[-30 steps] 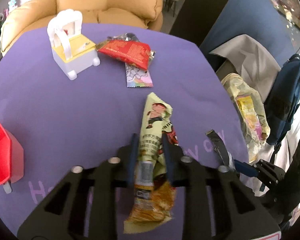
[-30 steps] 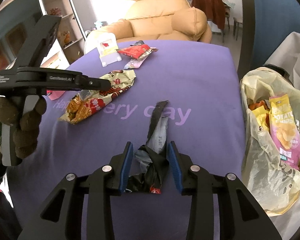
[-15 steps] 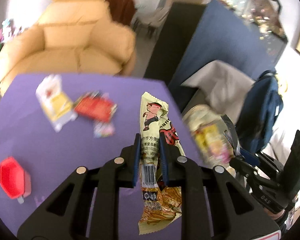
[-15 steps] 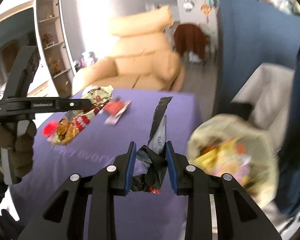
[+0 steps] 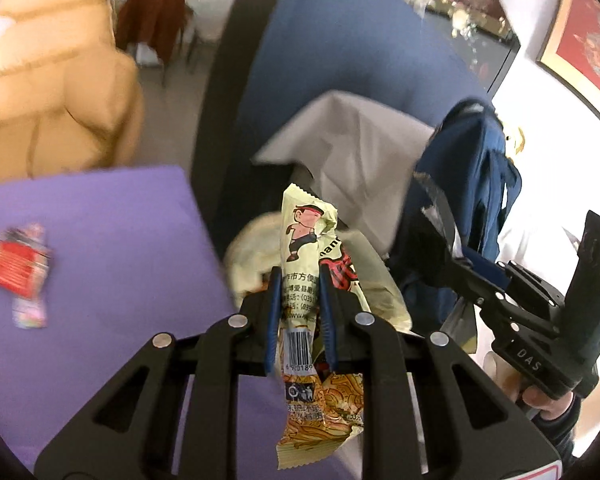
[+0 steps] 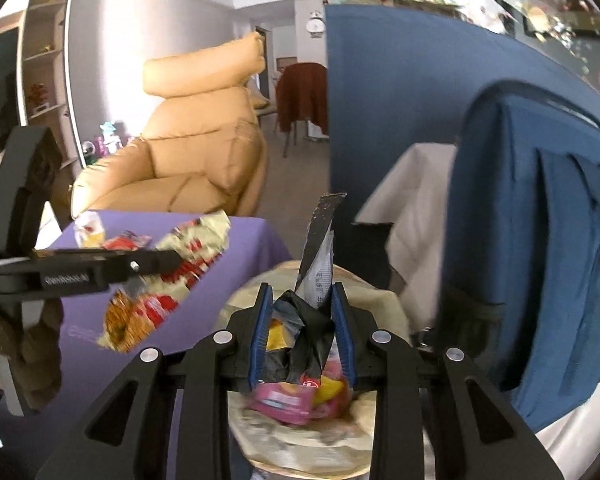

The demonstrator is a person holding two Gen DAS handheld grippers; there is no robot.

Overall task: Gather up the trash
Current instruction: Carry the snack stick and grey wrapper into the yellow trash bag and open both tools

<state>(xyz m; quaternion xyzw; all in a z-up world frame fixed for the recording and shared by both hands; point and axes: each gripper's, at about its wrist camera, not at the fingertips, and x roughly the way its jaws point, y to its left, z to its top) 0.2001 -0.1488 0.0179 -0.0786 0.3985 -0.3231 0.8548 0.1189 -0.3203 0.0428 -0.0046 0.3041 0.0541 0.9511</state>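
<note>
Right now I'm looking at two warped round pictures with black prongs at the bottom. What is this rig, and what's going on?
No robot: a person carries a hand-held gripper in each hand, each with a fisheye camera looking along its two fingers. The left hand-held gripper pinches a cream noodle snack wrapper. The right hand-held gripper pinches a crumpled black wrapper. Both are off the purple tablecloth, near a yellowish trash bag that holds packets. A red wrapper lies on the cloth.
</note>
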